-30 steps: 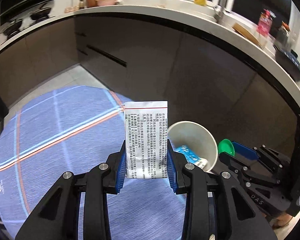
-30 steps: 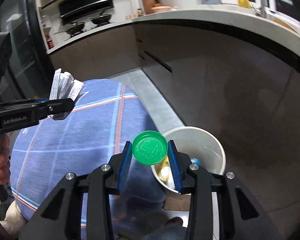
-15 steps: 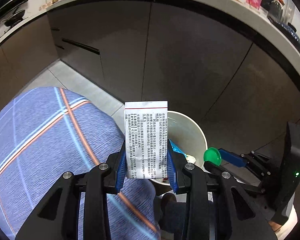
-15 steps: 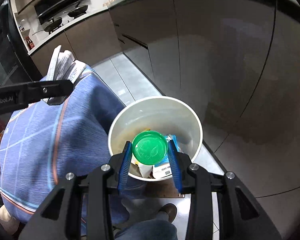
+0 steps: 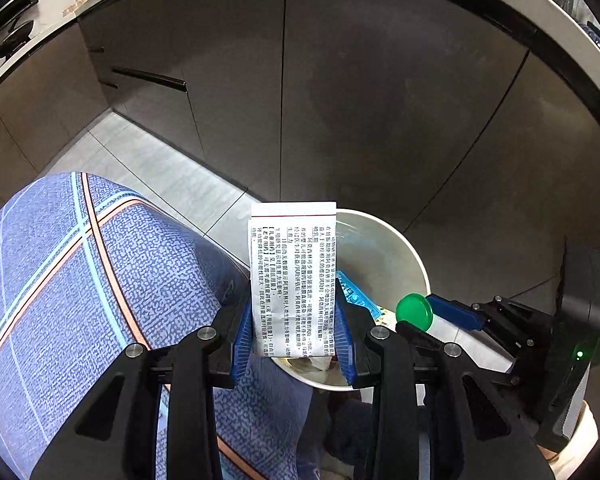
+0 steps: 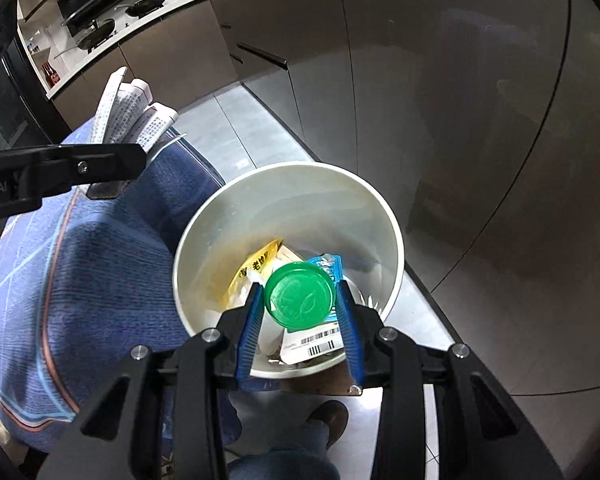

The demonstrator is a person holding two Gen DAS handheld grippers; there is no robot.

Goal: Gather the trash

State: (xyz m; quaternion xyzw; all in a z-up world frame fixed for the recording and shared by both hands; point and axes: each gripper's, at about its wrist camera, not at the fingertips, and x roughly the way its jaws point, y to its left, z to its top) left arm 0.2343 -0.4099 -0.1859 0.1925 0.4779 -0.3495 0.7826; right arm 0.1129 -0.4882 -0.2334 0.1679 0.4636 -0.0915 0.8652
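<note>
We have lowered both grippers over the bin (image 6: 388,220); left gripper (image 5: 294,336) clamps the leaflet (image 5: 293,276), right gripper (image 6: 300,316) clamps the green lid (image 6: 300,295).

"bot.AI" on the left hand-held gripper (image 6: 112,184), small Chinese print on the folded leaflet (image 5: 293,280), barcode on a carton (image 6: 316,342)

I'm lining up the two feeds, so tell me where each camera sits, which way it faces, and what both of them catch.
Left wrist: on the left gripper, angled down at its folded leaflet, the white bin and cabinets; both grippers show.
Right wrist: on the right gripper, looking down into the bin over its green cap; the left gripper, a shoe show.
Shared: bin, leaflet, cap, blue cloth, left gripper.
</note>
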